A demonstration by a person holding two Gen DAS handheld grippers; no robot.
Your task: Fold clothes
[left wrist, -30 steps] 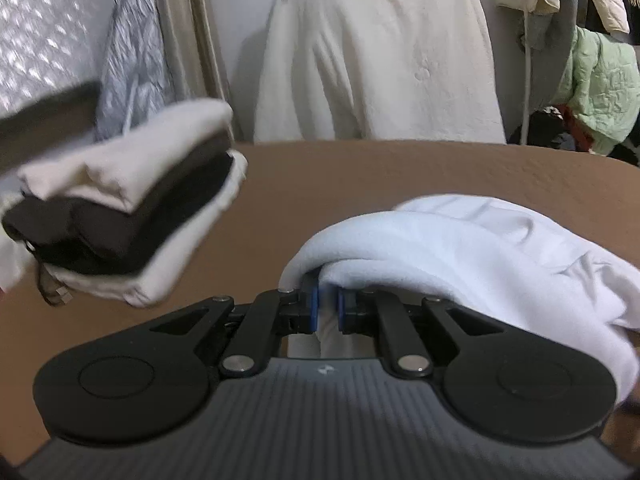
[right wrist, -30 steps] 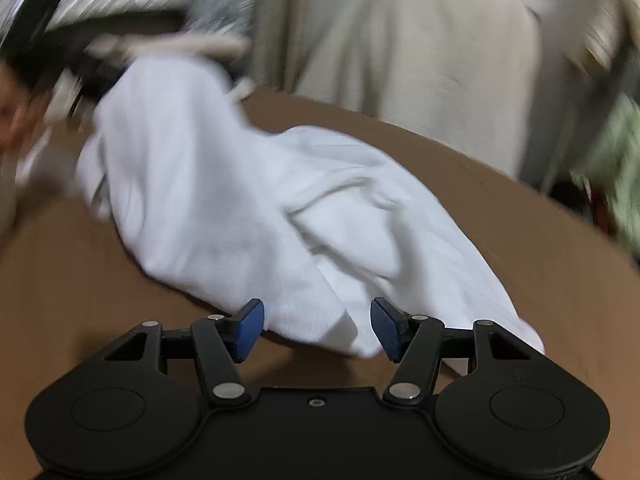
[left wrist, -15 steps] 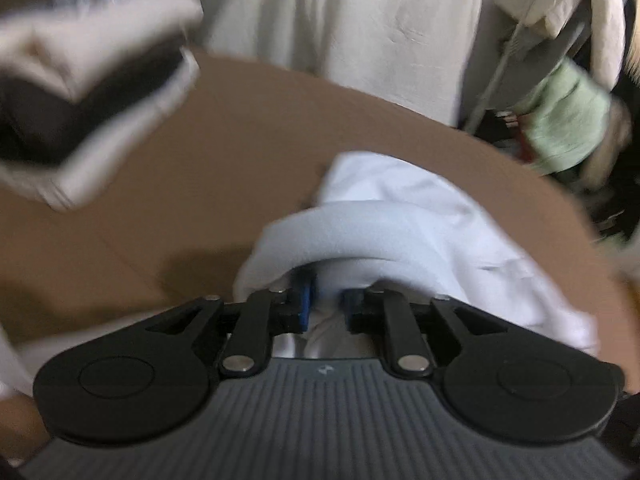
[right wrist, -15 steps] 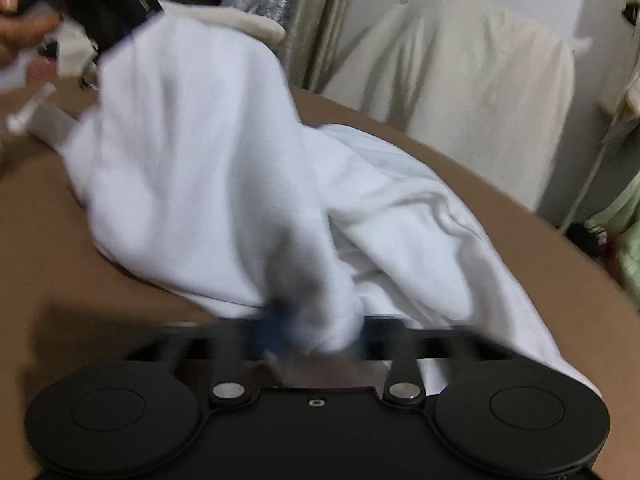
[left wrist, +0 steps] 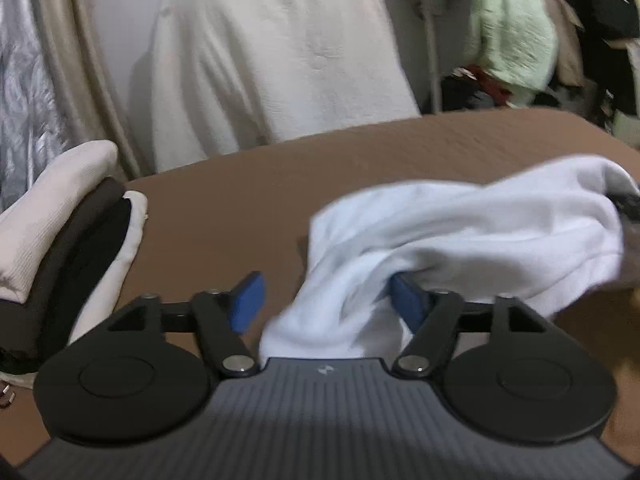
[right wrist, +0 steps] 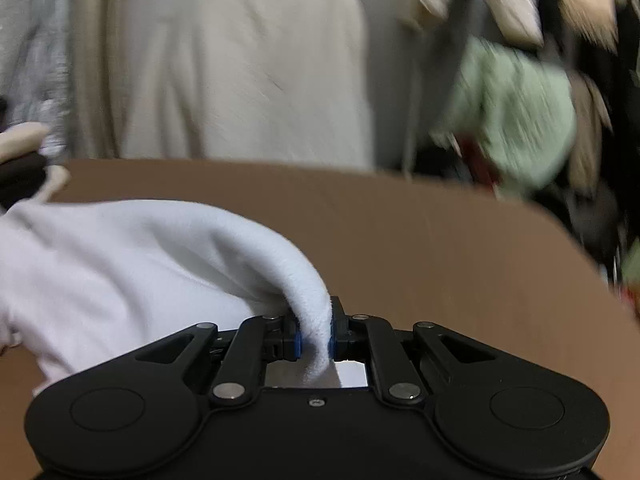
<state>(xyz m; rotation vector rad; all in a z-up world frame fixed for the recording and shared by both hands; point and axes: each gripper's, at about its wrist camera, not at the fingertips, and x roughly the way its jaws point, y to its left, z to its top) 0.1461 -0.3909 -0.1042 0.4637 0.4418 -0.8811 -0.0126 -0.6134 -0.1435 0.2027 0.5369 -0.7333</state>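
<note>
A soft white fleece garment (left wrist: pixel 460 232) is lying crumpled on the brown table (left wrist: pixel 280 184). One fold is pinched firmly by the right gripper (right wrist: pixel 314 338). The left gripper (left wrist: pixel 326 300) is opening, with cloth loose between its jaws. A fresh edge should be taken before spreading.

A home bedroom: hanging coats (left wrist: pixel 516 36), folded clothes stack (left wrist: pixel 60 236), brown bedspread (left wrist: pixel 280 200).

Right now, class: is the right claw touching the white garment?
Touching. The right wrist view shows the right claw shut on a fold of the white garment, with the blue pads pressing the cloth from both sides.
</note>
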